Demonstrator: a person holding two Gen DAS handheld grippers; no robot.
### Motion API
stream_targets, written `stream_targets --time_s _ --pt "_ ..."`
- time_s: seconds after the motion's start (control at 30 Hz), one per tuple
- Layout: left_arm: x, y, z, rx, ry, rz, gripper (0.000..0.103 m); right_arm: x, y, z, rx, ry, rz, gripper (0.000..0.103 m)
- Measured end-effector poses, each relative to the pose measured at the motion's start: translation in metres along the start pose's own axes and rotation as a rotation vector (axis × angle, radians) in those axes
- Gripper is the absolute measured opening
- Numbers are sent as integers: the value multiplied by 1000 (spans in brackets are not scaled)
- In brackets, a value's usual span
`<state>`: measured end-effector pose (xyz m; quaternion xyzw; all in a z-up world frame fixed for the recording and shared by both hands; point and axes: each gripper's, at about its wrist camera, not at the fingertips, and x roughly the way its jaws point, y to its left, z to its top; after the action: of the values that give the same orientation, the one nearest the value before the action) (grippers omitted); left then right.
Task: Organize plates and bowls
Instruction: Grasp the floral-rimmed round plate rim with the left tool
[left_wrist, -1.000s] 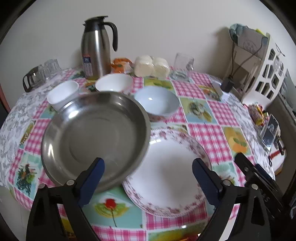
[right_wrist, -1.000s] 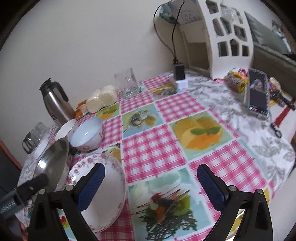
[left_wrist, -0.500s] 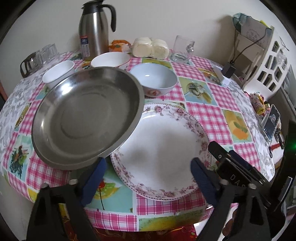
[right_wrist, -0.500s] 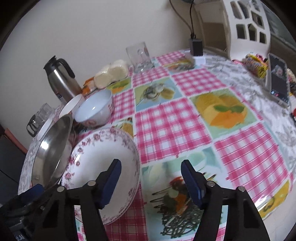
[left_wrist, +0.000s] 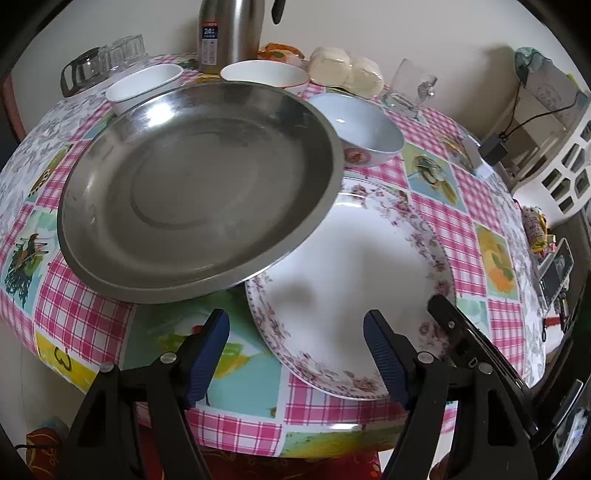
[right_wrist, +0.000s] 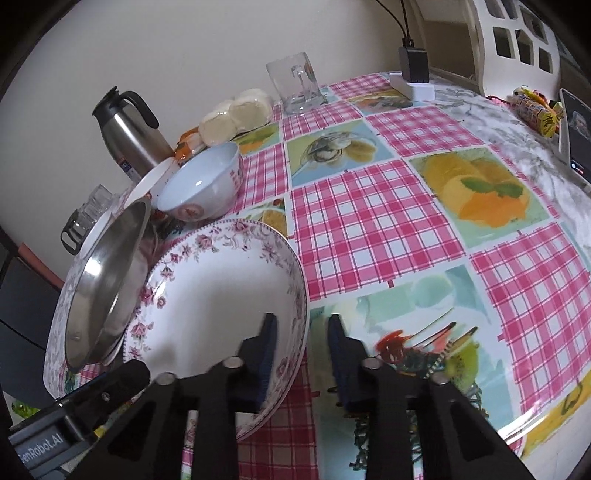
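left gripper (left_wrist: 295, 350): black frame with blue pads, fingers spread and closing, near rim of the floral plate between them, pads not touching it that i can tell
right gripper (right_wrist: 303, 350): black frame with blue pads, jaws narrow and closing, one finger over the plate's inside and one outside its right rim; rim sits in the gap, contact unclear
floral plate (left_wrist: 354, 266): wide white ceramic plate with pink flower border, at the near table edge; left part is under the steel pan
steel pan (left_wrist: 195, 184): large round shallow stainless steel dish, tilted, its right edge resting over the floral plate, blocks that side of the plate
tablecloth (right_wrist: 369, 221): glossy pink-checked plastic cloth with fruit and food pictures, covers the round table
blue bowl (left_wrist: 365, 129): pale blue ceramic bowl with a red mark on its side, just behind the pan and plate
white bowls: one round white bowl (left_wrist: 264, 74) behind the pan, one white bowl (left_wrist: 144, 86) to its left, both partly hidden by the pan rim
steel flask (right_wrist: 129, 133): stainless steel vacuum jug with black handle, at the far edge by the wall
glass mug (right_wrist: 297, 83): clear glass mug with handle, far side
buns (right_wrist: 236, 114): pale round buns in clear wrap, beside the flask
dark-handled glasses (left_wrist: 103, 64): clear glasses, far left
phone (right_wrist: 576, 133): upright phone, screen lit, far right
white rack (left_wrist: 561, 162): white plastic rack with cut-outs, far right, charger and cable on it
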<state>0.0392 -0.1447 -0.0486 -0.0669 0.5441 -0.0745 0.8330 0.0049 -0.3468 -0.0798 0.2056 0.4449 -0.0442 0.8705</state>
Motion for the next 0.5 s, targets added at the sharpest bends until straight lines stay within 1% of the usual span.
stream_targets --time_s 0.03,0.07,0.23,0.37,0.5 --pt "1 1 0 -4 3 3 76 1 0 -1 -2 5 -6 17" --pt "2 1 0 -9 6 4 76 2 0 -1 -3 8 -7 16" --pt "6 1 1 -10 15 5 76 1 -1 -1 -16 12 -14 16" --pt "9 -3 0 1 24 -1 76 -4 -5 0 -23 14 -50 16" --pt "13 -9 -3 17 37 -11 75 -9 -17 1 14 16 -62 16"
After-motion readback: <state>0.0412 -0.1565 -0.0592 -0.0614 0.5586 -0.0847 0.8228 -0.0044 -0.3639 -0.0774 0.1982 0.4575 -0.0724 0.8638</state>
